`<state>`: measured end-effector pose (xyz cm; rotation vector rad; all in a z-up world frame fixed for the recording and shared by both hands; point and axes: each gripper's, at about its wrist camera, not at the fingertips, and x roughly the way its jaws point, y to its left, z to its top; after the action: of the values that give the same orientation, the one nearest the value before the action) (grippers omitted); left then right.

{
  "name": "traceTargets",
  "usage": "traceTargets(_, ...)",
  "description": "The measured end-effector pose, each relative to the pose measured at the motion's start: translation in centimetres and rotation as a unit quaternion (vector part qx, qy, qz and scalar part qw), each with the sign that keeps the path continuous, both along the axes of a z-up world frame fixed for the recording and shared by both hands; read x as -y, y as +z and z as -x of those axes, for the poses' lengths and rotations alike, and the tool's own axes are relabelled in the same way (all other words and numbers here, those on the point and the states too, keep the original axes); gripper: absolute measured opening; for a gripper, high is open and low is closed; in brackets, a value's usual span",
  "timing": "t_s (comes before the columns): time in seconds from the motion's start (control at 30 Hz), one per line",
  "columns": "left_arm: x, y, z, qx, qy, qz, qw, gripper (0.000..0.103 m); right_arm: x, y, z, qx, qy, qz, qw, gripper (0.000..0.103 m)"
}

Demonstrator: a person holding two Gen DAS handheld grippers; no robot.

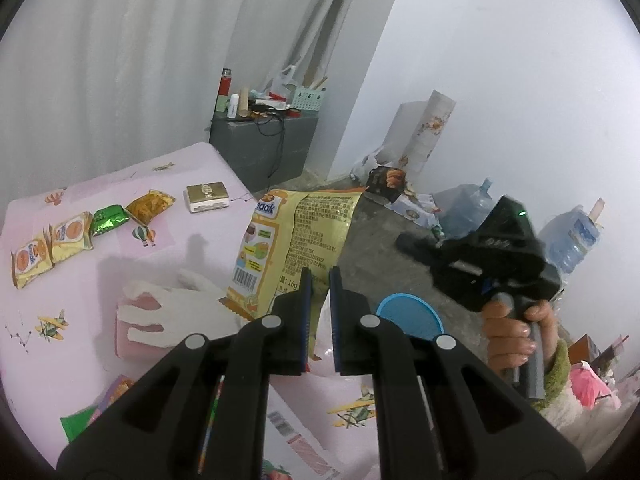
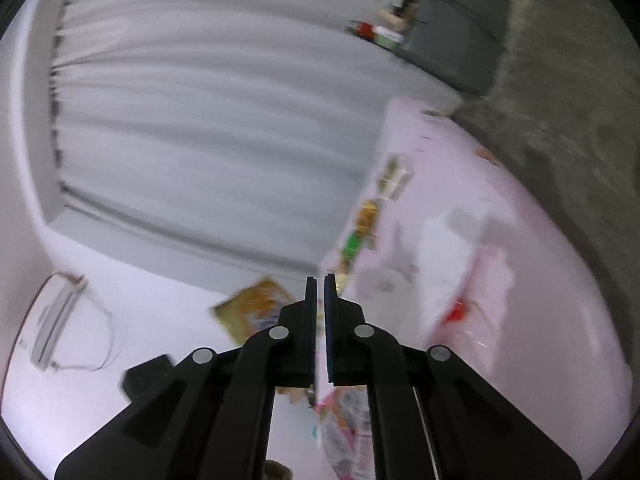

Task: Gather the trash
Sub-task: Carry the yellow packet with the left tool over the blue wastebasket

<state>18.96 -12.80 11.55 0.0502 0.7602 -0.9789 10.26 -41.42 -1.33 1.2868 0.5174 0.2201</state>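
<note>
My left gripper is shut on the lower edge of a large yellow snack bag and holds it up above the pink table. Small yellow snack packs, a green wrapper, an orange wrapper and a gold box lie on the table at the left. The right gripper, held by a hand, shows in the left wrist view over the floor. In the blurred right wrist view my right gripper has its jaws nearly together; a pink wrapper shows behind them, and whether it is held is unclear.
A white glove lies on a pink sponge. A blue round lid sits below the held bag. A grey cabinet with bottles stands at the back. Water jugs and boxes clutter the floor at right.
</note>
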Motion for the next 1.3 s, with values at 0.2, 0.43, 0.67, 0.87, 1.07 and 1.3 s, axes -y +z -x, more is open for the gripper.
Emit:
traceTargets(0.2,0.2,-0.6,0.7,-0.015,0.002,-0.006,0.9999,0.007,-0.7,-3.9,-3.3,-0.106,0.038,0.004,0.994,0.044)
traceTargets(0.43,-0.3,-0.7,1.2,-0.018,0.004,-0.009,0.9998,0.007,-1.6,-6.5,-6.8,-0.159,0.067,0.000,0.985,0.031)
traceTargets(0.67,-0.7,-0.8,1.2,-0.021,0.006,-0.011,0.9997,0.007,-1.3,-7.0,-8.1,-0.153,0.067,-0.005,0.986,0.006)
traceTargets(0.87,-0.8,-0.6,1.3,-0.021,0.007,-0.011,0.9997,0.007,-1.4,-7.6,-8.0,-0.165,0.073,-0.023,0.983,0.009)
traceTargets(1.07,-1.0,-0.5,1.1,-0.023,0.011,-0.013,0.9996,0.007,-1.1,-7.8,-8.1,-0.150,0.069,-0.026,0.986,0.004)
traceTargets(1.3,-1.0,0.1,1.0,-0.016,0.014,-0.011,0.9997,0.007,-0.6,-4.0,-7.3,-0.051,0.066,-0.033,0.996,0.001)
